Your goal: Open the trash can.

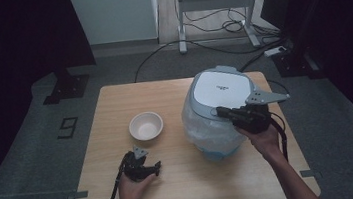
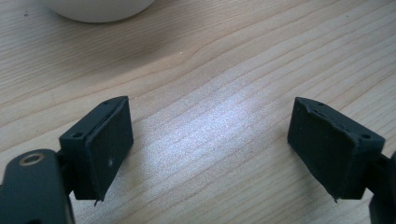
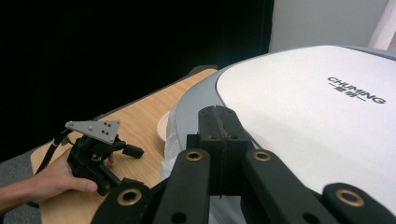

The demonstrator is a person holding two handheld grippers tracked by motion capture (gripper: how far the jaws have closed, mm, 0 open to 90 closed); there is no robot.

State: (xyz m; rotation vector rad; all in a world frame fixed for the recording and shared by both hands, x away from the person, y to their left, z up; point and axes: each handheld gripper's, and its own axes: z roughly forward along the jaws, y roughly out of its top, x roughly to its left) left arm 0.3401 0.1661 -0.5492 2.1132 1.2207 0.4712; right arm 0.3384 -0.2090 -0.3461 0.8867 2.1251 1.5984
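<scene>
A rice cooker (image 1: 217,100) with a white lid (image 3: 303,121) and a grey body stands on the right half of the wooden table (image 1: 183,179), its lower part wrapped in clear plastic. My right gripper (image 1: 221,110) is shut, its jaws pressed together with nothing between them; the tips (image 3: 218,114) lie at the lid's near rim. A white bowl (image 1: 146,126) sits left of the cooker. My left gripper (image 1: 153,169) rests low over the table in front of the bowl. Its jaws stand wide open (image 2: 210,144) over bare wood, with the bowl's edge (image 2: 100,9) just beyond.
The person's left hand and its gripper (image 3: 98,154) appear past the cooker in the right gripper view. Beyond the table are grey floor, cables, a power strip (image 1: 274,51) and a desk frame (image 1: 215,19). Dark curtains hang on both sides.
</scene>
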